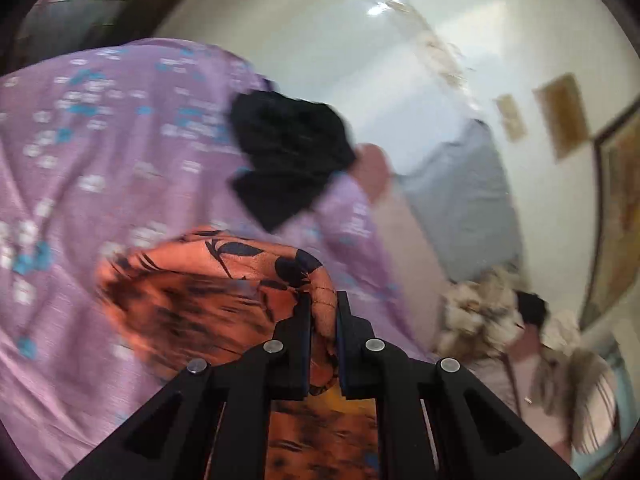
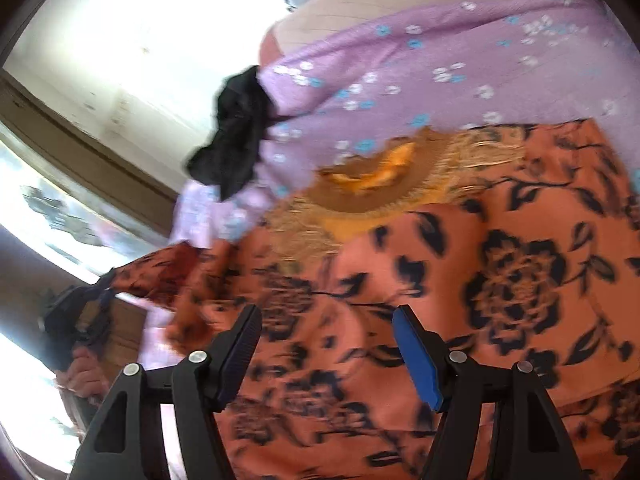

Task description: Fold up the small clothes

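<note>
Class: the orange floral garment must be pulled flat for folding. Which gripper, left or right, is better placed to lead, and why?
Left. The left gripper is already shut on the orange floral garment, so it can probably pull at once. The right gripper hangs open above the cloth, holding nothing.

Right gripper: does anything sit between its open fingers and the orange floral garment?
Nothing visible does. The right gripper is open directly over the orange floral garment. The black cloth lies off at the bedsheet edge. The left gripper already pinches the garment.

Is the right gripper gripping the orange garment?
No, the right gripper stands open over the orange garment, with nothing between its fingers.
</note>
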`<state>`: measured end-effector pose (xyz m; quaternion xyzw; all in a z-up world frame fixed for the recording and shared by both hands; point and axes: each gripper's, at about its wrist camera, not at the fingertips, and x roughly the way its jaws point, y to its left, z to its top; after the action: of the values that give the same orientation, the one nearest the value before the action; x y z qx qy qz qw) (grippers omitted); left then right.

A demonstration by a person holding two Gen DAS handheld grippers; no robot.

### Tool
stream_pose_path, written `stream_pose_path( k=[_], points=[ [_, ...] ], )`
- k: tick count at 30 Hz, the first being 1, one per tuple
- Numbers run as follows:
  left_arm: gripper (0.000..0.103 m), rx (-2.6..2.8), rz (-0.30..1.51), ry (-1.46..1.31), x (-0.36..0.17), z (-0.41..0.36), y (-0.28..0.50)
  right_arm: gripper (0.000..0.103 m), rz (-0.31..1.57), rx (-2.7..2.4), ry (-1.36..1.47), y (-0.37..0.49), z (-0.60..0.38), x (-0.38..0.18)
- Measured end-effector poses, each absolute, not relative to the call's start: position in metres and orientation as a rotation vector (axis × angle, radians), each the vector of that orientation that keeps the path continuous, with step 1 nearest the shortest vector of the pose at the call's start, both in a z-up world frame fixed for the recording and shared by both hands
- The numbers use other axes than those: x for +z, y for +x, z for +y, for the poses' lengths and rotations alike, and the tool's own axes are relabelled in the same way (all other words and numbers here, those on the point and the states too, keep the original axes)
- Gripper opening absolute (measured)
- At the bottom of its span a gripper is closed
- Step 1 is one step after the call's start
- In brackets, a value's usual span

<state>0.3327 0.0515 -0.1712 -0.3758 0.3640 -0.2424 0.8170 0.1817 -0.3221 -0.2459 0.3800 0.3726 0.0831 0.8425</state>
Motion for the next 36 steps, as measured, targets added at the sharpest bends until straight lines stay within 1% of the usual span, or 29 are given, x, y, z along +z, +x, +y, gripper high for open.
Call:
stream_pose_path(
  k=[4, 6, 10, 12, 13, 14, 15, 16, 17, 19, 22, 24, 27, 29, 32, 36],
  points=[
    [0.010, -0.639, 0.763, -0.794, -0.157, 0.000, 0.314, 0.072, 0.733, 0.296, 0.902, 0.177, -0.324, -0.238],
    [0.010, -0.717, 0.804, -0.761, -0.155, -0.039, 0.304, 0.072, 0.706, 0.313, 0.951, 0.173, -0.332, -0.236],
    [0.011, -0.880, 0.931, -0.607, -0.164, -0.127, 0.278, 0.075, 0.648, 0.279, 1.071, 0.164, -0.363, -0.238],
    [0.015, -0.933, 1.068, -0.537, -0.181, -0.166, 0.269, 0.075, 0.615, 0.250, 1.136, 0.158, -0.384, -0.241],
    [0.022, -0.939, 1.120, -0.514, -0.187, -0.175, 0.267, 0.075, 0.595, 0.223, 1.173, 0.155, -0.397, -0.243],
    [0.025, -0.943, 1.151, -0.497, -0.190, -0.179, 0.267, 0.077, 0.582, 0.197, 1.201, 0.151, -0.407, -0.245],
    [0.032, -0.944, 1.175, -0.474, -0.191, -0.181, 0.267, 0.078, 0.574, 0.170, 1.224, 0.149, -0.416, -0.246],
    [0.038, -0.938, 1.178, -0.463, -0.190, -0.180, 0.266, 0.078, 0.571, 0.133, 1.247, 0.145, -0.426, -0.249],
    [0.040, -0.924, 1.163, -0.449, -0.185, -0.174, 0.265, 0.078, 0.571, 0.110, 1.263, 0.141, -0.432, -0.250],
    [0.050, -0.886, 1.114, -0.437, -0.175, -0.157, 0.265, 0.079, 0.609, 0.077, 1.271, 0.139, -0.442, -0.252],
    [0.058, -0.774, 1.017, -0.415, -0.166, -0.119, 0.274, 0.079, 0.713, 0.036, 1.246, 0.141, -0.443, -0.254],
    [0.059, -0.642, 0.970, -0.345, -0.170, -0.097, 0.277, 0.079, 0.830, 0.019, 1.190, 0.146, -0.436, -0.257],
    [0.059, -0.508, 0.966, -0.271, -0.193, -0.062, 0.278, 0.079, 0.869, 0.033, 1.199, 0.145, -0.432, -0.264],
    [0.058, -0.382, 1.001, -0.235, -0.215, -0.046, 0.287, 0.079, 0.904, 0.038, 1.187, 0.144, -0.428, -0.266],
    [0.057, -0.322, 1.067, -0.287, -0.235, -0.029, 0.299, 0.078, 0.936, 0.055, 1.231, 0.141, -0.421, -0.274],
    [0.057, -0.268, 1.051, -0.331, -0.235, -0.008, 0.302, 0.078, 0.978, 0.091, 1.299, 0.139, -0.405, -0.283]
  ],
)
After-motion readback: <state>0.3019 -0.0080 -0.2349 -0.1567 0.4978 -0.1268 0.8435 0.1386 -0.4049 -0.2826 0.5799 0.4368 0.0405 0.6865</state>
